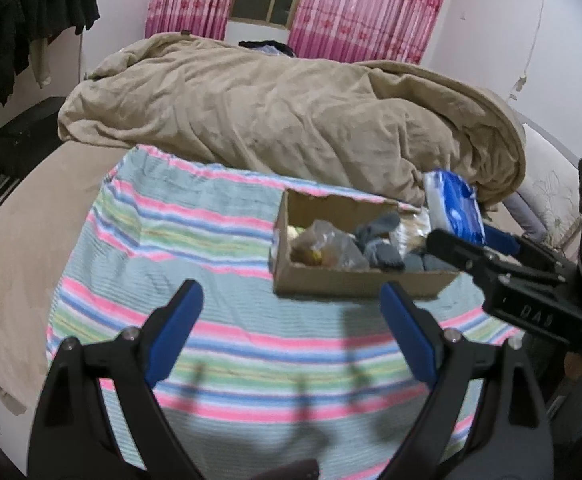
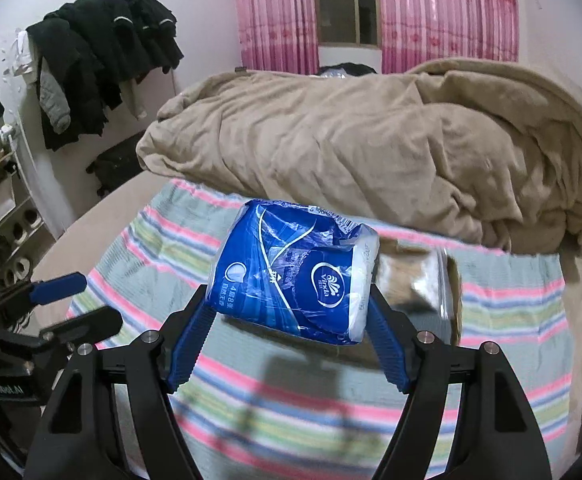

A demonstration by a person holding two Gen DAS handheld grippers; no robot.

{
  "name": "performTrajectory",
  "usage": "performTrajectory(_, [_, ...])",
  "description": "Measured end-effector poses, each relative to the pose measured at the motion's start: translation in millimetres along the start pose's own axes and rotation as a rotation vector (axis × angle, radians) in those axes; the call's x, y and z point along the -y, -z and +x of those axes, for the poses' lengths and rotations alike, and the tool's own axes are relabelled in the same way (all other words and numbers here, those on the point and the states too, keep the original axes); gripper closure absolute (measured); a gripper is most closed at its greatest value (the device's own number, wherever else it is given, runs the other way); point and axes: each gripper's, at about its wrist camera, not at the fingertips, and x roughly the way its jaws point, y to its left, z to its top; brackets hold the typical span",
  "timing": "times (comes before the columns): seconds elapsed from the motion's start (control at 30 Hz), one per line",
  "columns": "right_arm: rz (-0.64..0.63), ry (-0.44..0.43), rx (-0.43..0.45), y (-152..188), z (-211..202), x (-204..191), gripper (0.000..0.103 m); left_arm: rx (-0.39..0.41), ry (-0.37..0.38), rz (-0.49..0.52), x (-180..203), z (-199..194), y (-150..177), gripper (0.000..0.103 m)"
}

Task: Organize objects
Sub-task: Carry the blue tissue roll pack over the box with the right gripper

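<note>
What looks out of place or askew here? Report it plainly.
The blue plastic tissue pack sits tilted and crumpled between the right gripper fingers, above the striped cloth. In the brown cardboard box, grey socks and a clear plastic bag lie jumbled. The left gripper is open and empty.

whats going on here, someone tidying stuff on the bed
A person is working with two handheld grippers over a striped cloth on the bed. The right gripper holds a blue tissue pack in the air near a cardboard box of socks and bags. The left gripper is open and empty.
</note>
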Motion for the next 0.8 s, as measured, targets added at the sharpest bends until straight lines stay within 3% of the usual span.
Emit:
performTrajectory(0.37, [0.018, -0.033, -0.023, -25, 52, 6, 0.026, 0.012, -0.035, 0.009, -12, 33, -26, 0.012])
performTrajectory(0.8, [0.065, -0.079, -0.150, -23, 140, 16, 0.026, -0.039, -0.044, -0.006, -29, 81, -26, 0.012])
